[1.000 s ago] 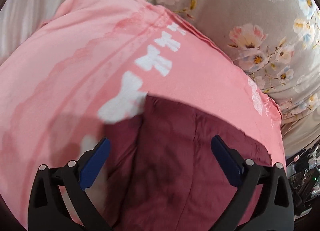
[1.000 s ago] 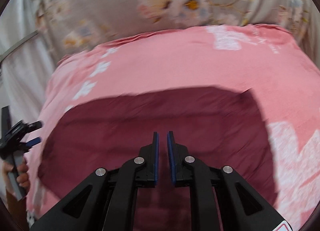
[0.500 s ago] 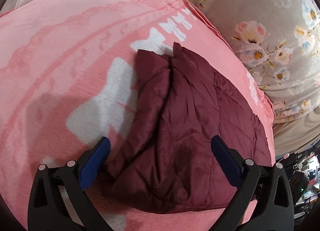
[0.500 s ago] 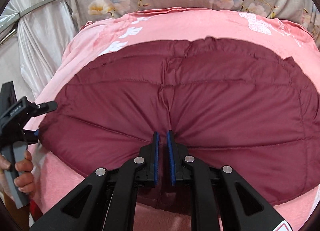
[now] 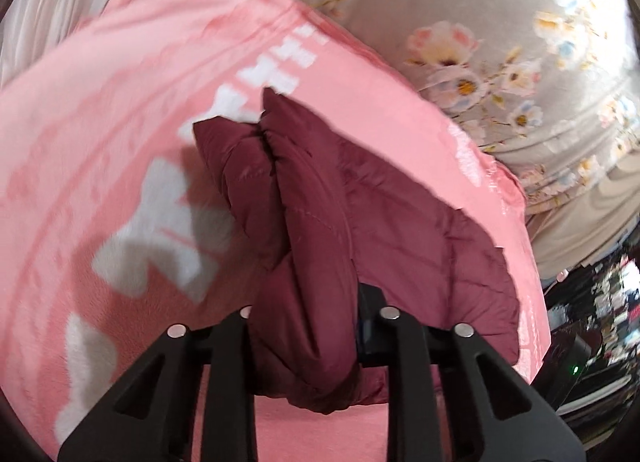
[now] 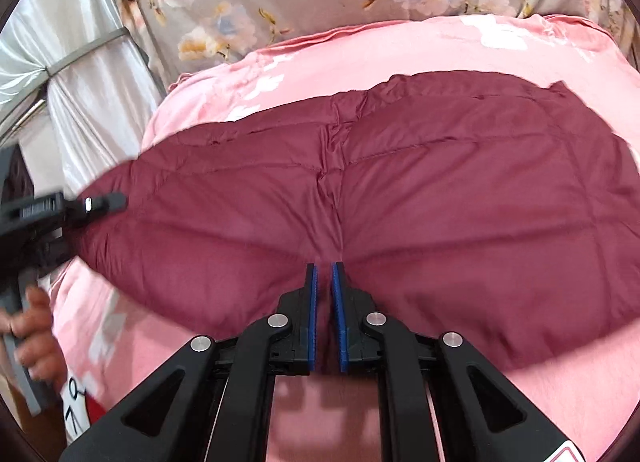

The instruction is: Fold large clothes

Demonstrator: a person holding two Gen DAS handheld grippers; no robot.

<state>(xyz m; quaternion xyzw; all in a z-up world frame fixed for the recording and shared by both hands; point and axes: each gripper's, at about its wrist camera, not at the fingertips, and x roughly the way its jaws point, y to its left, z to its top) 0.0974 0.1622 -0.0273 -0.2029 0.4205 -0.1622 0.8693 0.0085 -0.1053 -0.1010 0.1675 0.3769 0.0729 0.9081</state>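
The maroon quilted puffer garment (image 6: 360, 202) is lying spread on the pink blanket (image 6: 560, 402). The left gripper (image 5: 304, 326) has just been closing, bunching its left end; the right gripper (image 6: 325, 318) is pinching its near hem. Both should be lifting evenly, keeping edges aligned.

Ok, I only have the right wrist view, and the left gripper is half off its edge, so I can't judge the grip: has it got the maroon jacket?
Observer: Yes. The left gripper has just been closing, and its jaws squeeze a thick bunch of the maroon jacket.
Operator: One layer or more?
Observer: More. That end is doubled into rolled folds above the jaws.
Operator: Does it lie flat further on?
Observer: No, its far corner pokes up in a point against the white prints on the pink blanket.
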